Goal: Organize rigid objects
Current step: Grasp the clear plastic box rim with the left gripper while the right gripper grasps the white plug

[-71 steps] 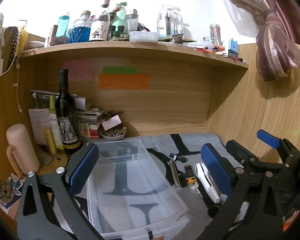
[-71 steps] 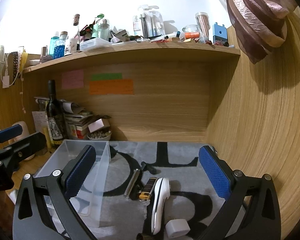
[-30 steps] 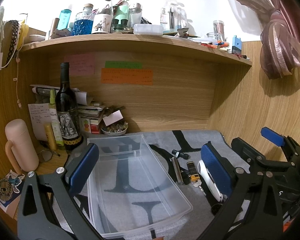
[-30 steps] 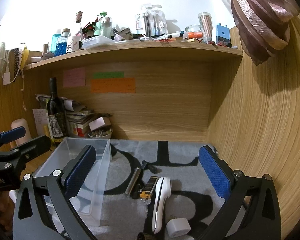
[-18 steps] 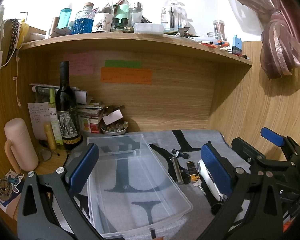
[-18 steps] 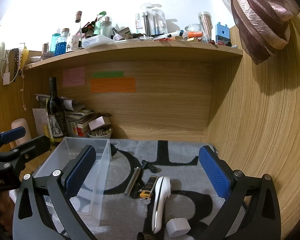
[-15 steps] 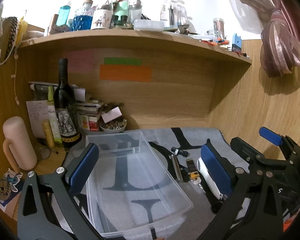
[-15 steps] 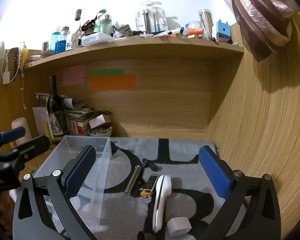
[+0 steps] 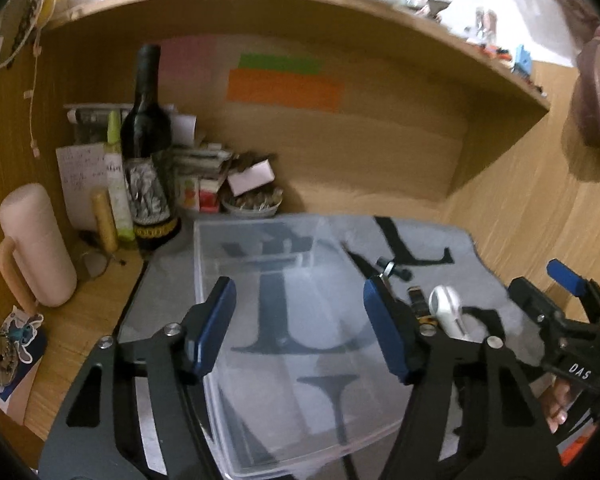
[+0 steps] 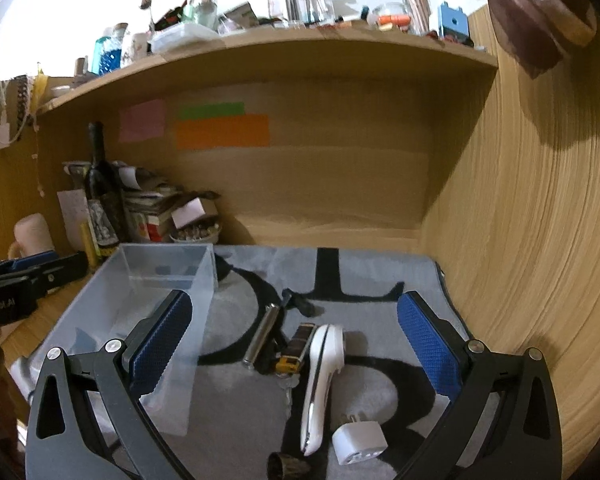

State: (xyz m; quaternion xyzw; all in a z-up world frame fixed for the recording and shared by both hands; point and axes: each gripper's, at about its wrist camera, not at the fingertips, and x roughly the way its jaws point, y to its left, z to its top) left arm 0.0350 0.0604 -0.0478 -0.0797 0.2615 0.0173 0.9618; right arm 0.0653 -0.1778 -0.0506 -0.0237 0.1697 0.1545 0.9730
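Note:
A clear plastic bin [image 9: 284, 344] [image 10: 132, 312] sits empty on a grey mat with black letters [image 10: 364, 280]. Right of it lie a silver cylinder [image 10: 261, 336], a dark lighter-like piece [image 10: 298, 344], a white handheld device [image 10: 320, 376], a white plug adapter [image 10: 358, 442], a small black part [image 10: 300, 304] and a dark cap [image 10: 284, 466]. My left gripper [image 9: 300, 328] is open and empty above the bin. My right gripper [image 10: 296, 344] is open and empty above the loose items. The white device also shows in the left wrist view [image 9: 450, 312].
A wine bottle [image 9: 148, 160], a pink mug [image 9: 36, 244], a small bowl [image 9: 252, 202] and stacked boxes and papers [image 9: 204, 176] crowd the back left corner. A wooden shelf [image 10: 260, 52] with bottles hangs overhead. A wood wall [image 10: 520, 240] closes the right side.
My left gripper's fingers have narrowed and the view has tilted down over the bin. My right gripper has dipped slightly toward the loose items.

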